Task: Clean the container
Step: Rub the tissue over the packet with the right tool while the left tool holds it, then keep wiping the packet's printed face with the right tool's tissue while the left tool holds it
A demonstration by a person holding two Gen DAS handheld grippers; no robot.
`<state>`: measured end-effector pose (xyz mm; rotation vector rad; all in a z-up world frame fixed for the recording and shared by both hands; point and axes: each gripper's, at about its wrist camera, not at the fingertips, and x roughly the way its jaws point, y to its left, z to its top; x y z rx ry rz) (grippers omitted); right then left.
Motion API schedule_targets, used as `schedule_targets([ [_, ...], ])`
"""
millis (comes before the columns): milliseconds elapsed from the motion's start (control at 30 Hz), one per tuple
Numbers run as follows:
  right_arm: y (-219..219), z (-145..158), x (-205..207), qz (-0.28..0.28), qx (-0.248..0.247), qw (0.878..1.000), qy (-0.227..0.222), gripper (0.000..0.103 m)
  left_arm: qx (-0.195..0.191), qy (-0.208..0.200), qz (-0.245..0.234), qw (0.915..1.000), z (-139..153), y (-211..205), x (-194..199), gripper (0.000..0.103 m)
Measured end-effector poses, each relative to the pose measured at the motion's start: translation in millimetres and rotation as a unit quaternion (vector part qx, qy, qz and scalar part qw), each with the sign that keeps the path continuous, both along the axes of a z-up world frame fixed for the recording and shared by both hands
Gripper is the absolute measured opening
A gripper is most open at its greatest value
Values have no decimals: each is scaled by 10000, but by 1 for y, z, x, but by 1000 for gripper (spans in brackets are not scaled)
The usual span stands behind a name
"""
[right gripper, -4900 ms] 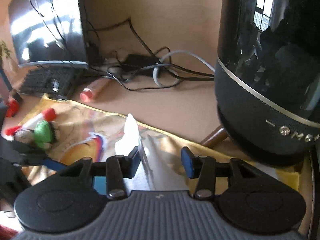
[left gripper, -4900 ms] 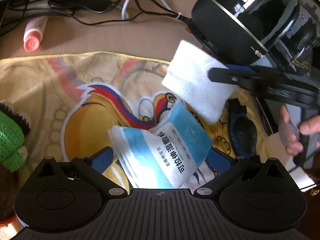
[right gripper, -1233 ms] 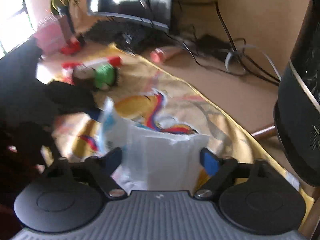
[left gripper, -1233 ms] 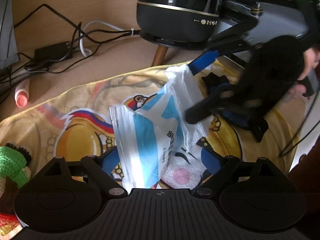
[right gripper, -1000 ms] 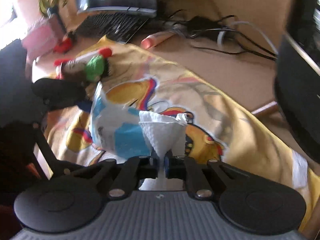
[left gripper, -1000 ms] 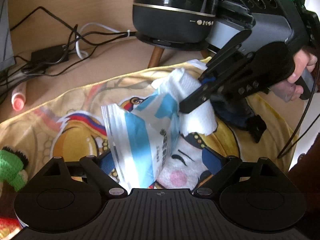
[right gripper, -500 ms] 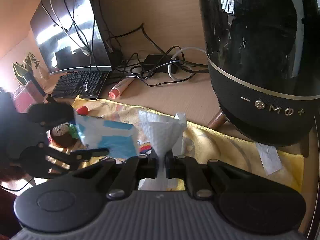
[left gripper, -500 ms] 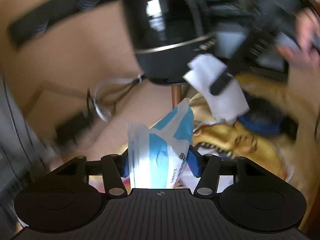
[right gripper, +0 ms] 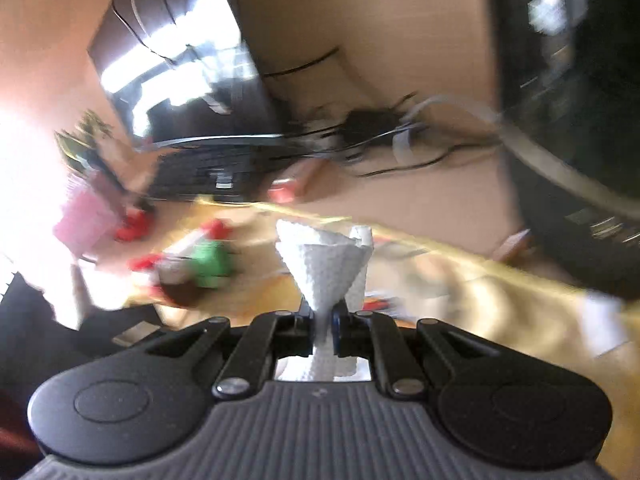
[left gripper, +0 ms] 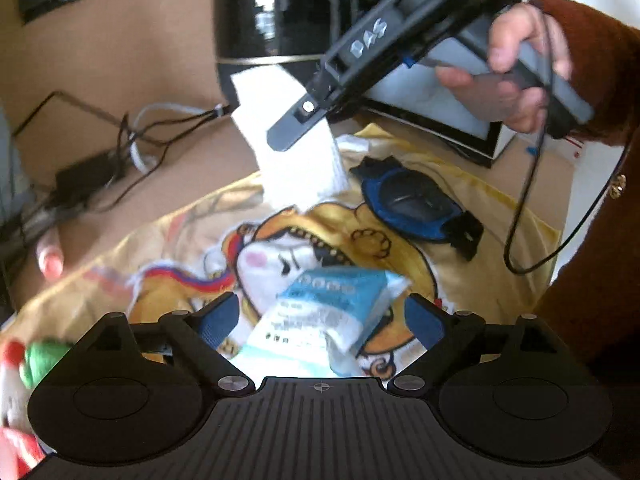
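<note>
The black glossy container (left gripper: 280, 12) stands at the back of the desk; in the right wrist view it fills the right edge (right gripper: 580, 120). My right gripper (right gripper: 324, 316) is shut on a folded white wipe (right gripper: 324, 264). The left wrist view shows that wipe (left gripper: 296, 160) hanging just in front of the container's base, with the right gripper (left gripper: 280, 136) held by a person's hand (left gripper: 516, 80). My left gripper (left gripper: 320, 314) is opening. A blue-and-white wipe packet (left gripper: 340, 300) lies blurred on the cloth between its pads, and they do not press on it.
A yellow cartoon cloth (left gripper: 460, 280) covers the desk. On it lie a blue-and-black mouse-like item (left gripper: 416, 204) and a green knitted toy (left gripper: 40, 360). Cables with an adapter (left gripper: 88, 180) and a pink tube (left gripper: 50, 256) lie behind. A monitor (right gripper: 180, 80) and a keyboard (right gripper: 216, 176) stand at the left.
Half a second ago the left jaws held the packet up; now they stand wide and the packet lies on the cloth. The right gripper has risen with the wipe towards the container.
</note>
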<state>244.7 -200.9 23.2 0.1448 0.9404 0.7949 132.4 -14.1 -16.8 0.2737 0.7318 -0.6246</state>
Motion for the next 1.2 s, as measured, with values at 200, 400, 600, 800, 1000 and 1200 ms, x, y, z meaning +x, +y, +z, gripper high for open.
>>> schedule_targets([
  [200, 55, -39, -22, 921, 65, 9910, 969, 9, -235, 508, 404, 9976, -9, 7, 6, 93],
  [400, 33, -45, -32, 652, -494, 9930, 848, 12, -342, 772, 672, 9942, -8, 6, 15, 93],
  [600, -2, -57, -35, 166, -871, 9920, 898, 12, -141, 1014, 791, 9916, -7, 3, 20, 94],
  [800, -9, -61, -41, -5, -1447, 9890, 297, 12, -486, 1646, 1018, 9799, -12, 17, 37, 94],
  [1000, -14, -47, -49, 462, -1869, 9811, -203, 12, -1442, 2681, 1529, 9402, -25, 52, 63, 96],
  [1200, 4, -56, -47, 764, -2431, 9652, -590, 19, -1463, 2870, 1555, 9338, -27, 57, 61, 96],
])
